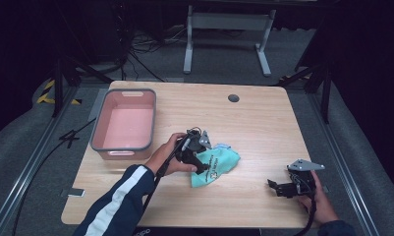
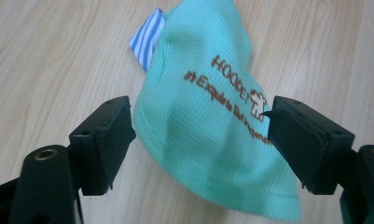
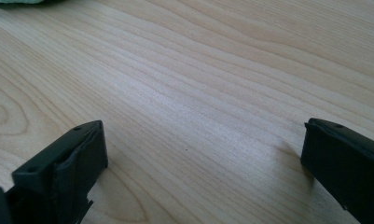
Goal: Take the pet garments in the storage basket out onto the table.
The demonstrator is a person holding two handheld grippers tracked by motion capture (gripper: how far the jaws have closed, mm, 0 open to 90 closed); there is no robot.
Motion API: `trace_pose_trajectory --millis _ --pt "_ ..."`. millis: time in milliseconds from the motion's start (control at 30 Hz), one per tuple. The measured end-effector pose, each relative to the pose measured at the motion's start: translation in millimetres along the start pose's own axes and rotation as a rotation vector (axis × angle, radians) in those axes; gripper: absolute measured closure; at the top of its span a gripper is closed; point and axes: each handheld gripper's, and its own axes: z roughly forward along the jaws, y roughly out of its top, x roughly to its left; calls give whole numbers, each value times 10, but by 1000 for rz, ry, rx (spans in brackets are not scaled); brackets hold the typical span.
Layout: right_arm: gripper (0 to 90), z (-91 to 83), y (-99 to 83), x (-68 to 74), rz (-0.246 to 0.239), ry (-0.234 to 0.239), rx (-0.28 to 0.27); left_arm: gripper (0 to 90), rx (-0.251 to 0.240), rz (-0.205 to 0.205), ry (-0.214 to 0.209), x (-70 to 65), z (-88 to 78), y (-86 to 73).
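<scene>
- The left gripper (image 2: 201, 135) is above a green cloth (image 2: 212, 126); its jaws stand wide apart, one on each side of the cloth, not gripping it.
- The cloth lies on the wooden table (image 1: 263, 123), near the middle, to the right of a pink bin (image 1: 125, 124).
- The right gripper (image 1: 278, 187) rests near the right front corner, jaws spread apart over bare wood, holding nothing.

My table (image 1: 263, 118): pale wood grain, rounded corners, dark round grommet (image 1: 233, 98) near far edge. Pink bin (image 1: 124, 124) with grey rim sits on left part. Teal mesh cloth (image 1: 216, 164) lies crumpled near middle, toward my side, brown lettering on it, blue-striped tag (image 2: 148, 38) at its edge. Bin and cloth apart.
</scene>
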Motion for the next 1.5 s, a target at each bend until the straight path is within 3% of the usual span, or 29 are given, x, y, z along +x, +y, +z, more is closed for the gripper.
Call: trace_pose_trajectory --millis 100,267,433,833,1500 --pt "7 -4 -2 0 -1 -1 1 225 4 20 2 -19 -59 -99" --pt "7 -4 -2 0 -1 -1 1 227 15 20 4 -53 -145 -257" --pt "7 -4 -2 0 -1 -1 1 229 57 40 20 -97 -176 -398" --pt "7 -4 -3 0 -1 -1 1 243 74 51 24 -138 -273 -762" --pt "7 -4 -3 0 -1 -1 1 234 83 1 71 -129 -451 -1493"
